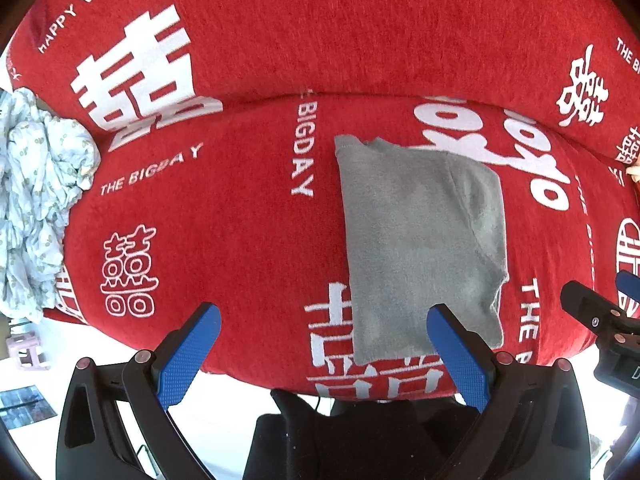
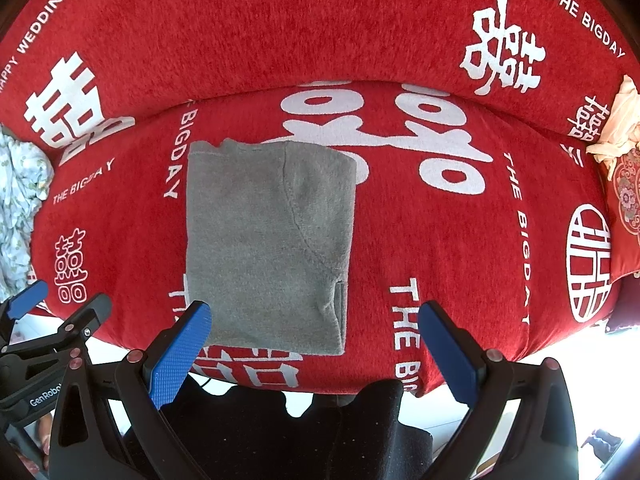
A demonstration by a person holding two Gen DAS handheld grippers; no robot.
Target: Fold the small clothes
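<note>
1. We see a red sofa cover [image 2: 400, 20] printed with white double-happiness characters and the words "THE BIGDAY" and "HAPPY WEDDING".
2. At the left edge lies a crumpled pale blue patterned cloth [image 1: 36, 200], bunched on the cover.
3. At the far right we see a cream crumpled fabric [image 2: 620, 128] resting above a red embroidered cushion [image 2: 626, 208].
4. A small pink stool [image 1: 26, 350] stands on the white floor [image 1: 100, 344] at lower left.

The grey top [image 2: 268, 240] lies folded into a flat, upright rectangle on the red cover [image 2: 440, 248], its fleecy cloth smooth. A curved seam runs down its right half, and a sleeve edge shows at the lower right. Its near edge lies close to the cover's front edge.
</note>
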